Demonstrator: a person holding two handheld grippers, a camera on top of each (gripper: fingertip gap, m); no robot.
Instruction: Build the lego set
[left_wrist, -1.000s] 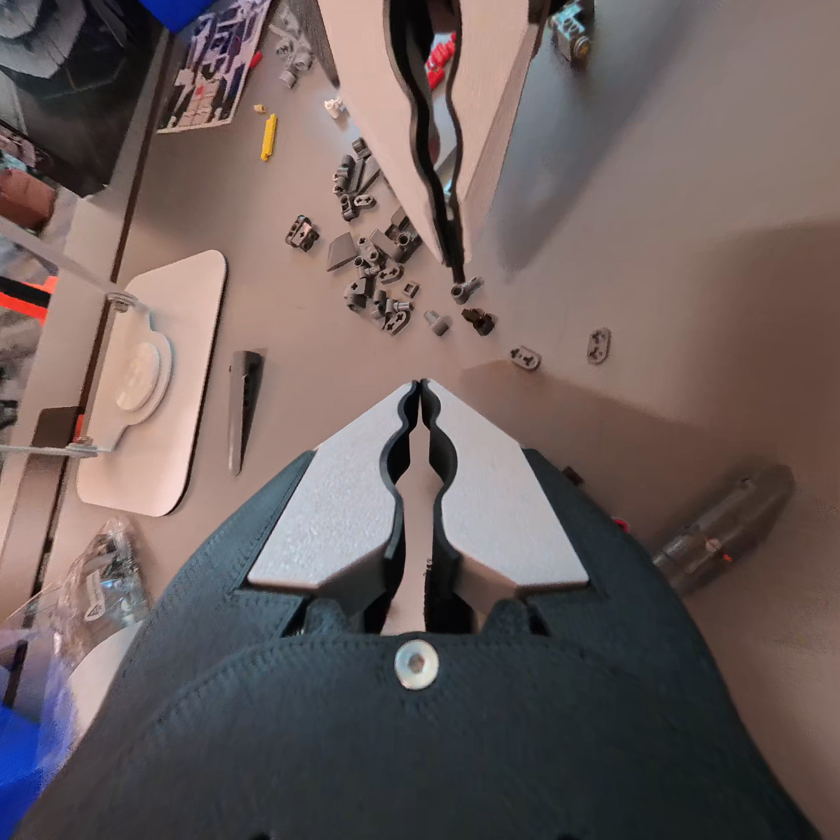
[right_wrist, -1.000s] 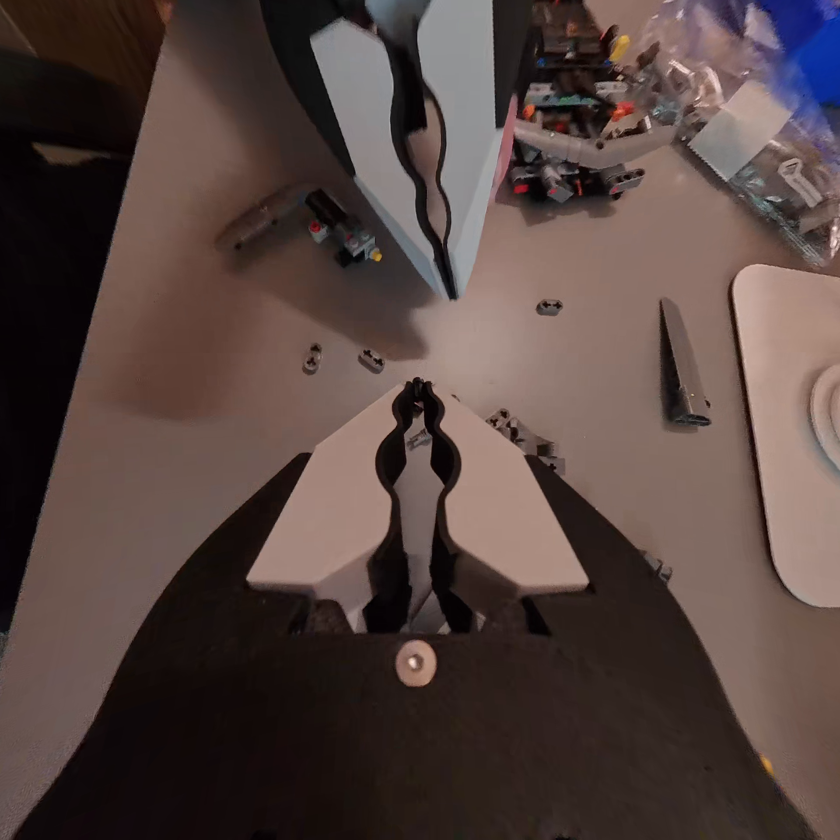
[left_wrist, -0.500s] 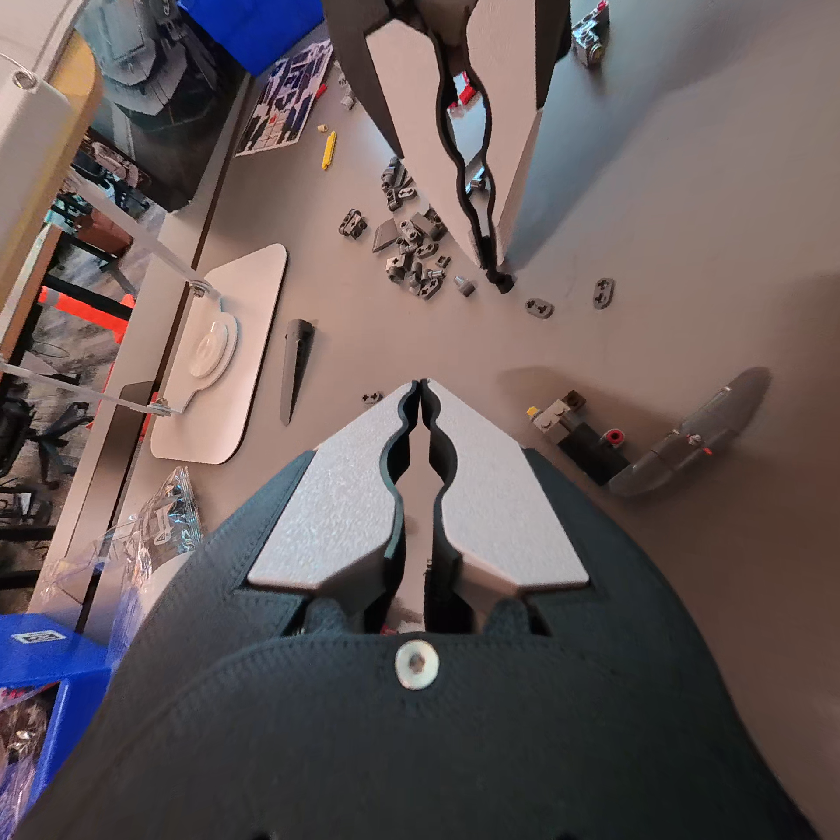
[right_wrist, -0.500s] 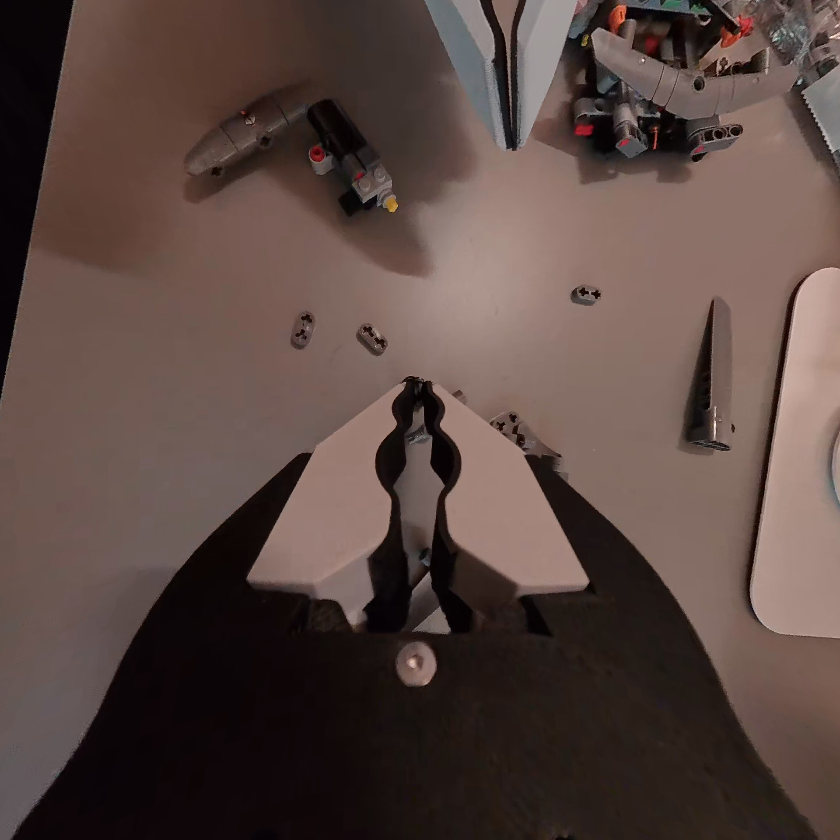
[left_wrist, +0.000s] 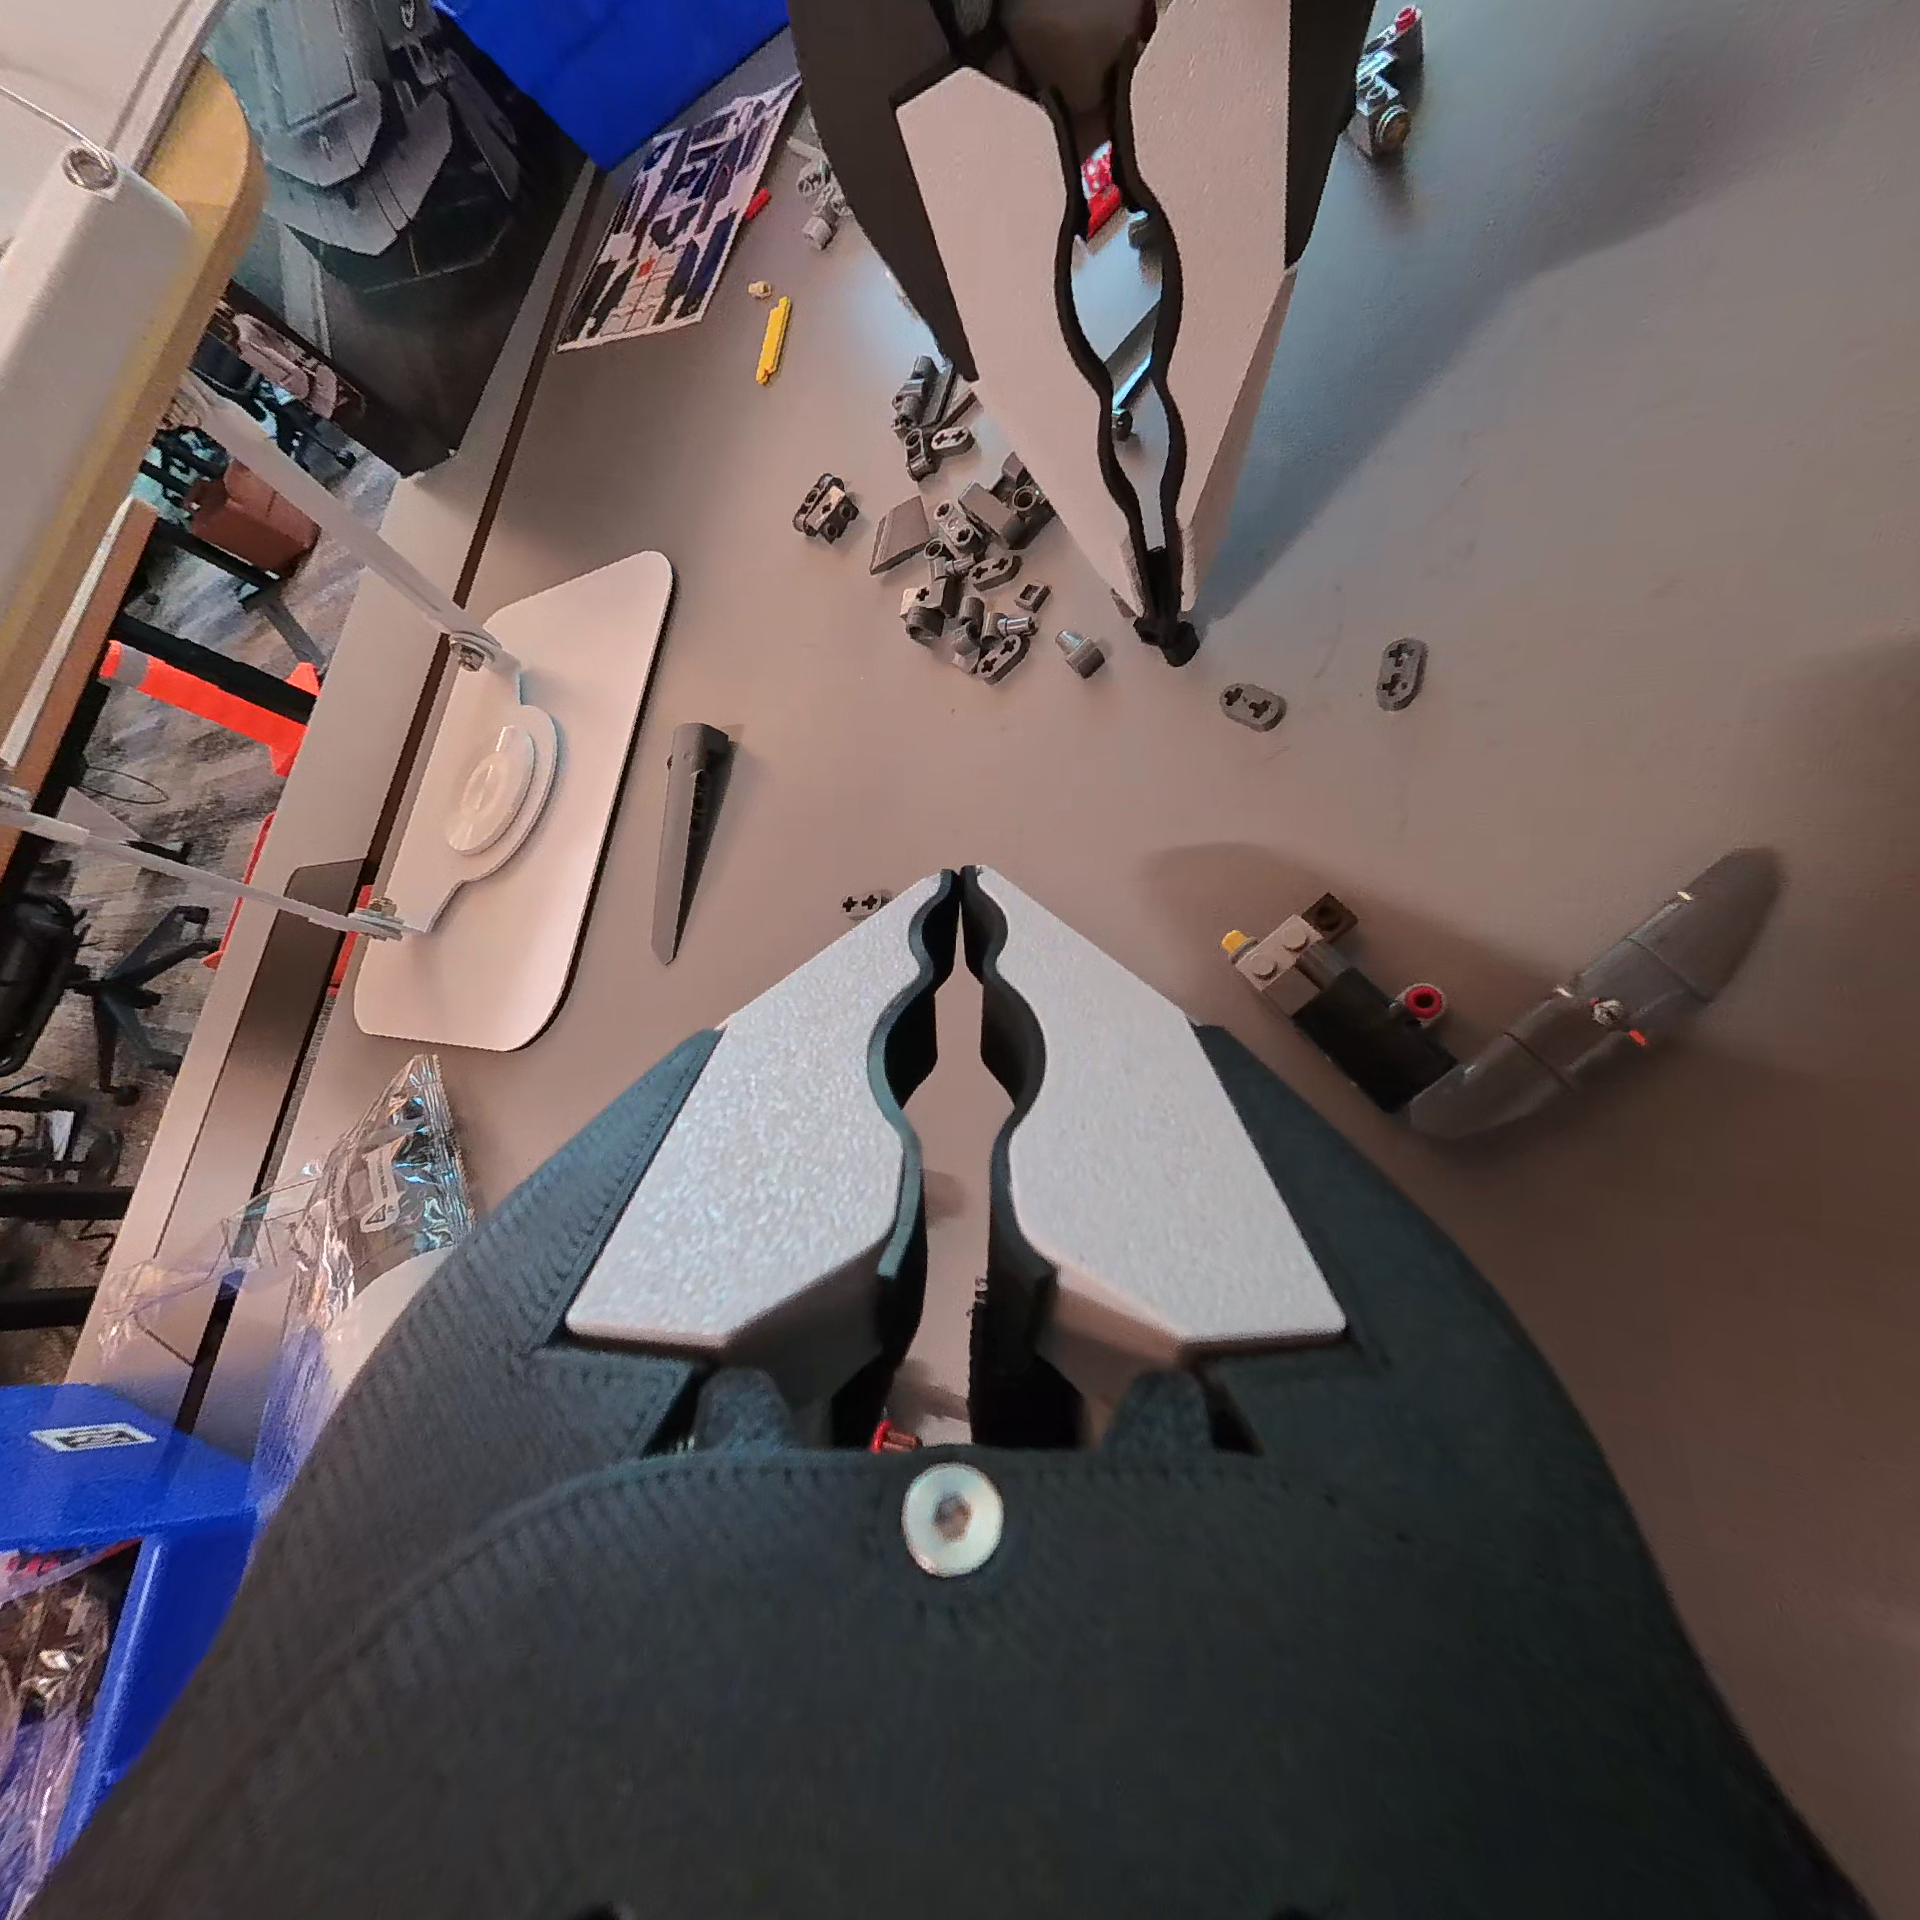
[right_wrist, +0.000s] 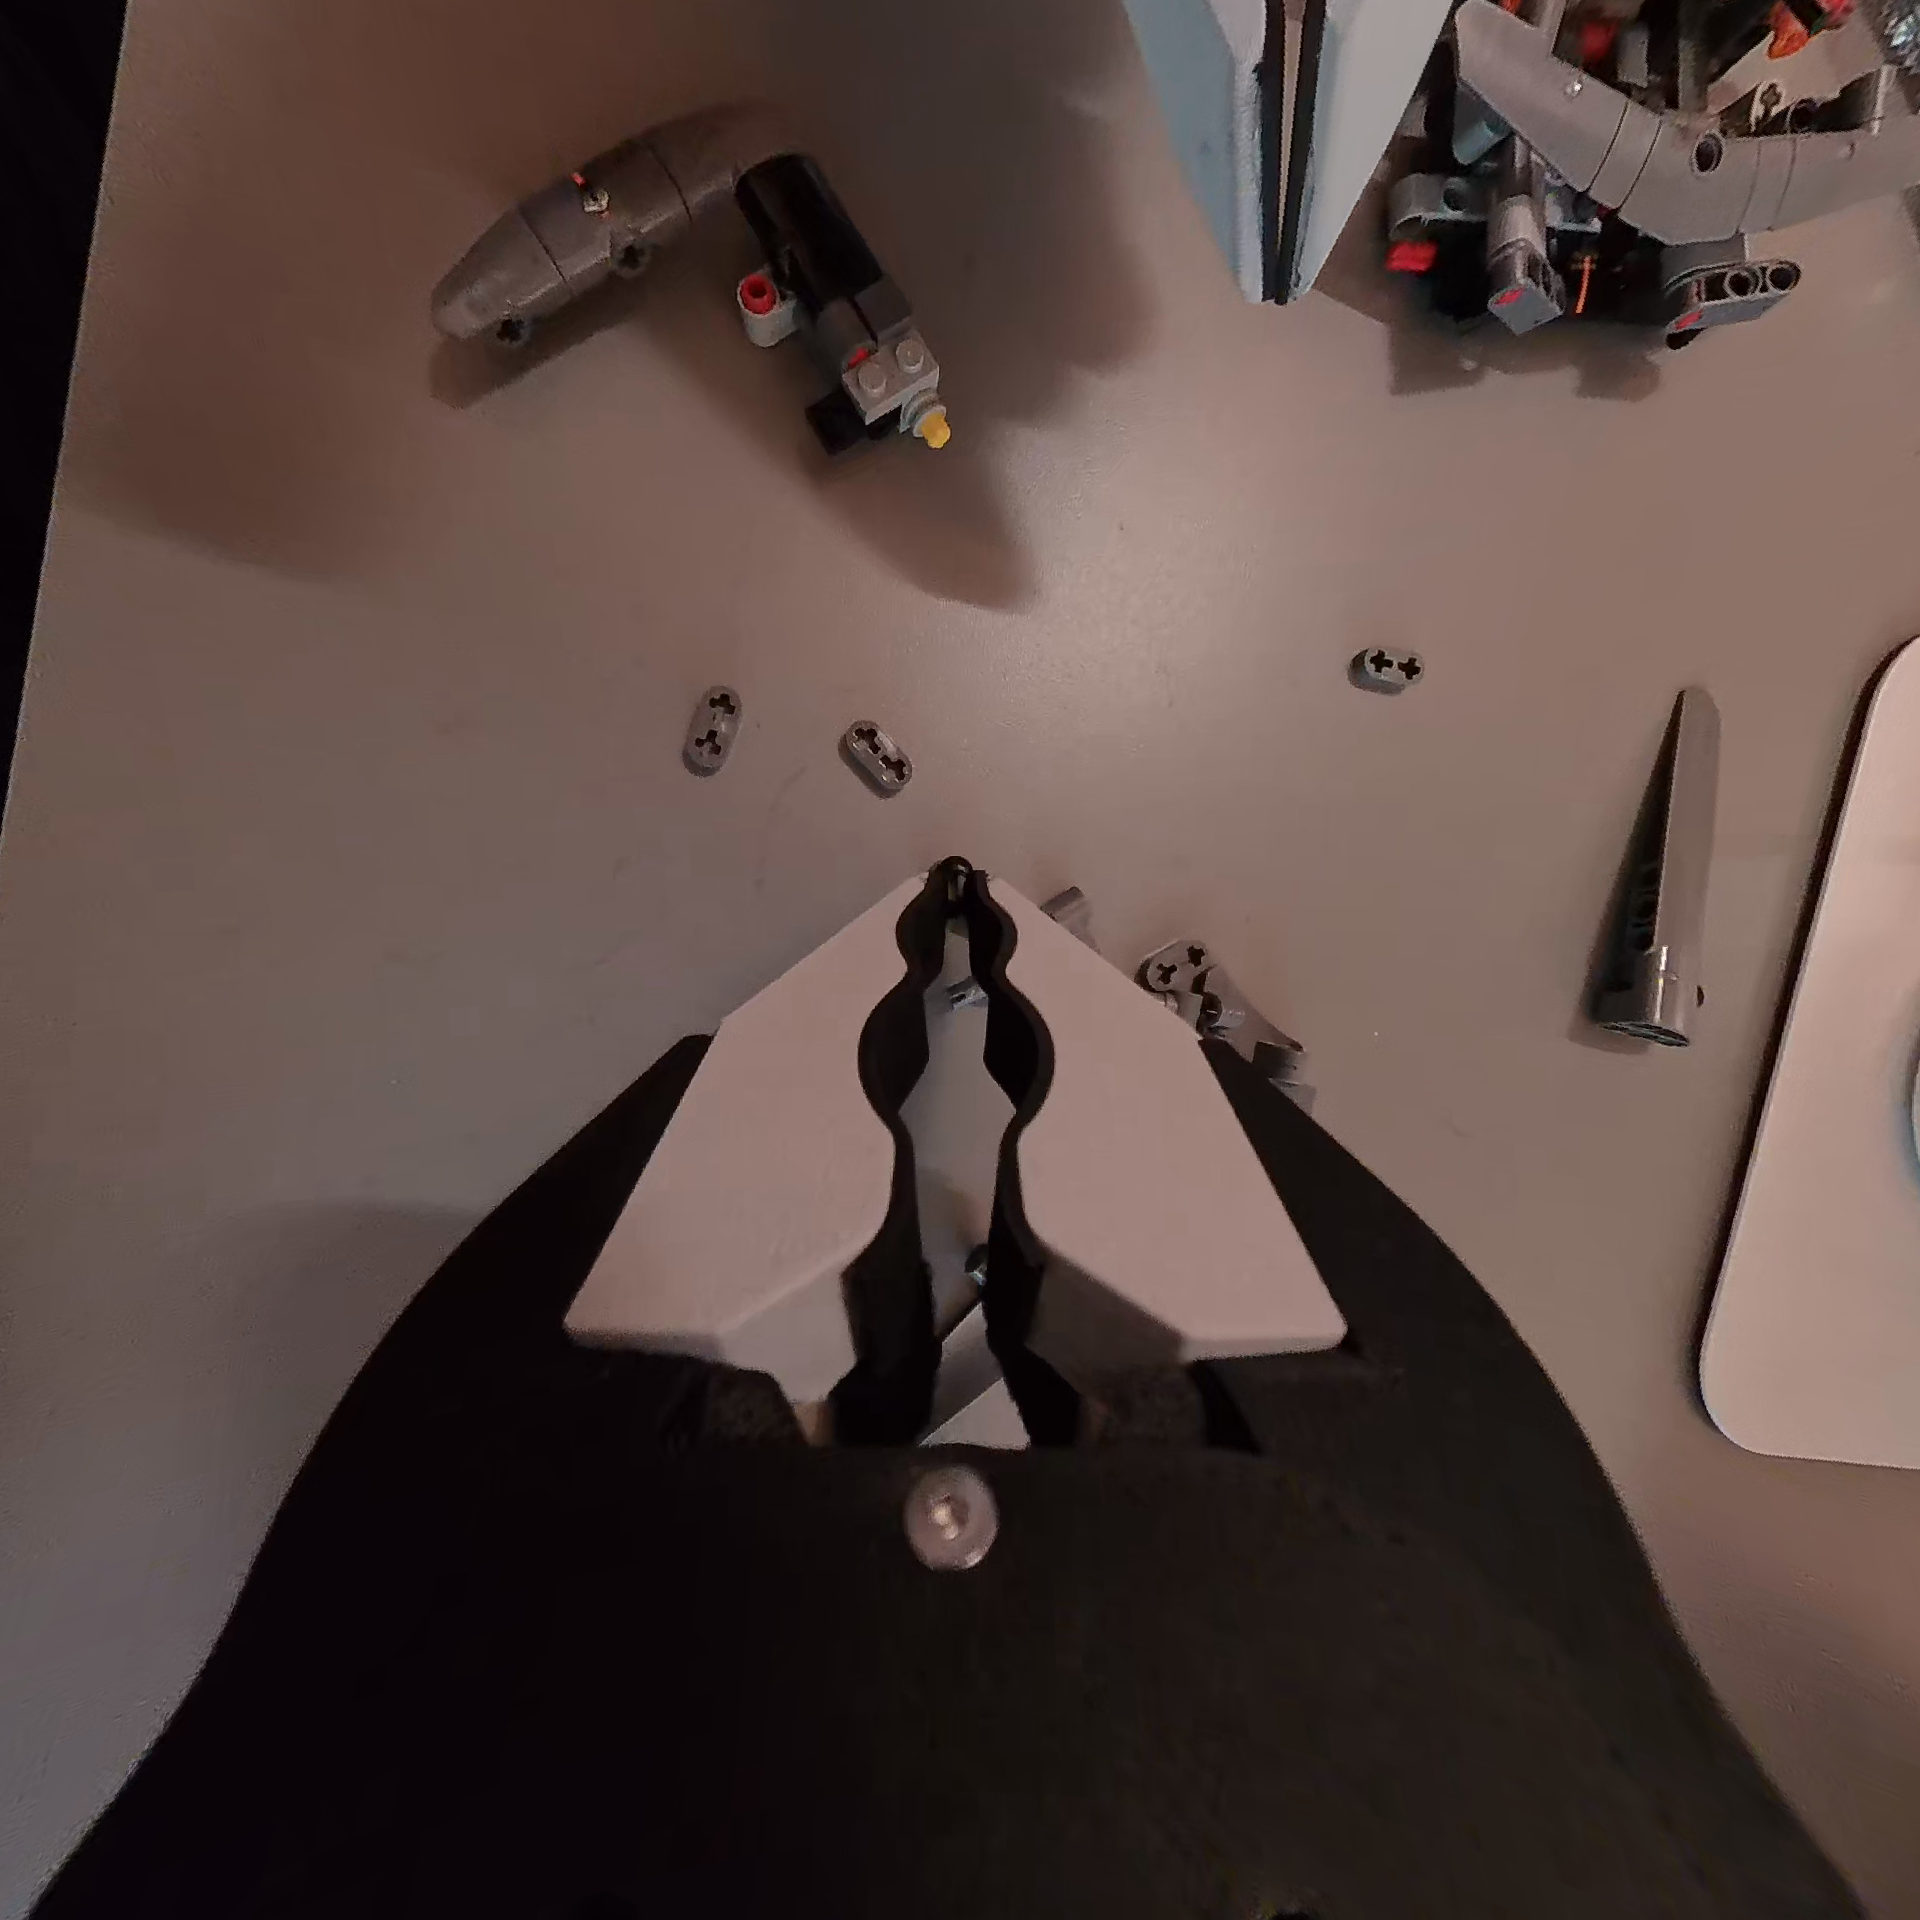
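My right gripper (right_wrist: 954, 878) is shut on a small black pin (right_wrist: 953, 868) pinched at its very tips. The left wrist view shows the same gripper (left_wrist: 1164, 618) with the black pin (left_wrist: 1172, 642) at its tips, just above the grey table beside a pile of small grey pieces (left_wrist: 966, 582). My left gripper (left_wrist: 958, 883) is shut with nothing between its pads, above the table near a grey two-hole link (left_wrist: 862, 904). It also shows in the right wrist view (right_wrist: 1283, 291). A grey curved part joined to a black block (left_wrist: 1351, 1013) lies to its right.
Grey two-hole links (right_wrist: 712, 729) (right_wrist: 878, 758) (right_wrist: 1387, 668) lie scattered. A dark tapered piece (left_wrist: 691, 821) lies beside a white plate (left_wrist: 540, 935). A larger grey model (right_wrist: 1621, 187) stands at the back. A plastic bag (left_wrist: 353, 1195) and a blue bin (left_wrist: 83, 1507) are on the left. Left tips to right tips: about 10 cm. The black block (left_wrist: 1351, 1013) sits 7 cm or so from the ends of my left fingers. Seen from the right wrist view (right_wrist: 832, 268) as well.
Both grippers have drawn back from each other and the views have widened. The right gripper stays shut on the black pin. The left stays shut and bare.
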